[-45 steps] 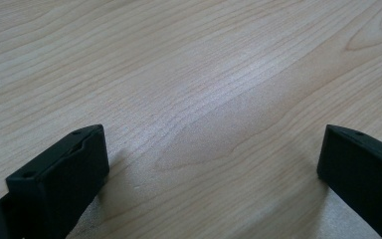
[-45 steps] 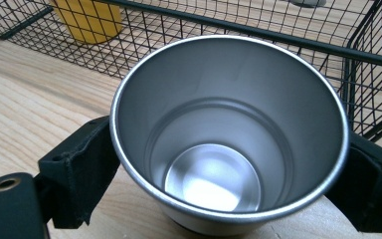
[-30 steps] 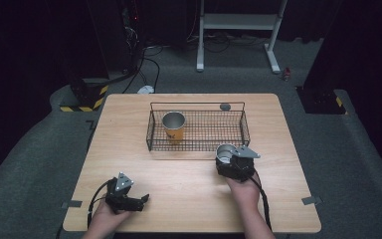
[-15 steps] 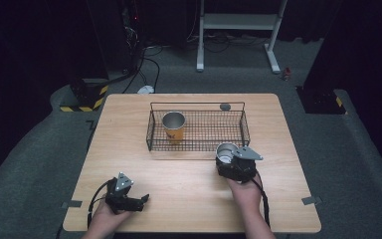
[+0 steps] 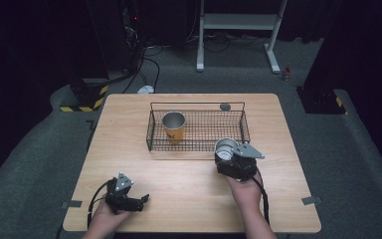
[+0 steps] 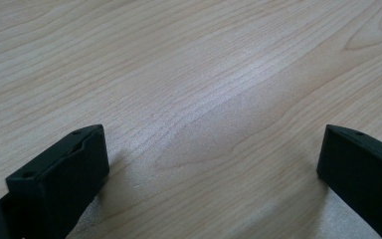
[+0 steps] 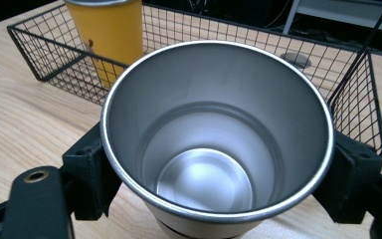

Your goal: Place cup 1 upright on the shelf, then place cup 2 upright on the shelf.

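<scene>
From the high view, my right gripper (image 5: 227, 155) sits just short of the near wall of the wire basket (image 5: 197, 145), and the steel cup (image 5: 225, 148) stands upright between its jaws, its open mouth facing up. My right hand (image 5: 243, 186) comes in from behind the gripper, wrist roughly straight, the cable trailing back along the forearm. My left gripper (image 5: 143, 200) lies low on the table (image 5: 189, 209) near its front edge, well apart from the cup, jaws pointing to my right, with my left hand (image 5: 104, 215) wrapped round its rear.

In the left gripper view, my two jaws stand wide apart with bare wood grain between them; they hold nothing.

In the right gripper view, the steel cup (image 7: 218, 137) is clamped from both sides, one jaw pressed against each flank just under the rim. This view looks down into its empty, shiny inside, which the high view cannot resolve. Beyond the jaws stands the wire basket (image 7: 358, 94), with an orange cup (image 7: 110, 35) upright inside it, ahead and to the left of my jaws.
</scene>
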Tool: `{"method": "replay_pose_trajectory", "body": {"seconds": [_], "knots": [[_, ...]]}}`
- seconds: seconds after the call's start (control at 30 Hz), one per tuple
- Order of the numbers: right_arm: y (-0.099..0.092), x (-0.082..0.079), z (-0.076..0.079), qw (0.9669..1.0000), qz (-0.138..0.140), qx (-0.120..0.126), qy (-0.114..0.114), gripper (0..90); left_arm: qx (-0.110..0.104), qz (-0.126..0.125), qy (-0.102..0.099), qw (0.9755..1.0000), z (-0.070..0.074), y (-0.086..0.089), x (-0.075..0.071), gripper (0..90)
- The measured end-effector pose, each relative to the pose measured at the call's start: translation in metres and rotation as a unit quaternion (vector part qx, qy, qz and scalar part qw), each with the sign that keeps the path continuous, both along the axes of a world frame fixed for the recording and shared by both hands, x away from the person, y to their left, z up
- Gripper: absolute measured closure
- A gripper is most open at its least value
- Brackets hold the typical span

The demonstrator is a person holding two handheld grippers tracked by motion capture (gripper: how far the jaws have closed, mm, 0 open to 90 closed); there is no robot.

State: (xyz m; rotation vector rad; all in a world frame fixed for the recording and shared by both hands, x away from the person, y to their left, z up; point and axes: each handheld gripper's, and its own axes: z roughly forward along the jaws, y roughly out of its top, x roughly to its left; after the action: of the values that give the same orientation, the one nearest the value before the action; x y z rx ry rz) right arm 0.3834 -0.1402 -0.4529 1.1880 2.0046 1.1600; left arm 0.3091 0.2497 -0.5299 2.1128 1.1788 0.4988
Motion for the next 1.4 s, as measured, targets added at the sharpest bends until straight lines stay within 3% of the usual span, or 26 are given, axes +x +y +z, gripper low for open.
{"method": "replay_pose_trajectory", "body": {"seconds": [0.5, 1.0, 1.4], "knots": [[0.001, 0.004, 0.02, 0.9998, 0.002, -0.004, -0.017, 18.6, -0.001, 0.0, 0.0, 1.0, 0.0, 0.0, 0.0, 0.1], [0.003, 0.012, 0.026, 0.9996, -0.003, 0.002, -0.027, 18.6, -0.001, 0.001, 0.0, 1.0, 0.0, 0.0, 0.0, 0.1], [0.011, 0.02, 0.036, 0.9996, -0.001, -0.007, -0.027, 18.6, -0.002, -0.001, 0.001, 1.0, 0.0, 0.0, 0.0, 0.1]]}}
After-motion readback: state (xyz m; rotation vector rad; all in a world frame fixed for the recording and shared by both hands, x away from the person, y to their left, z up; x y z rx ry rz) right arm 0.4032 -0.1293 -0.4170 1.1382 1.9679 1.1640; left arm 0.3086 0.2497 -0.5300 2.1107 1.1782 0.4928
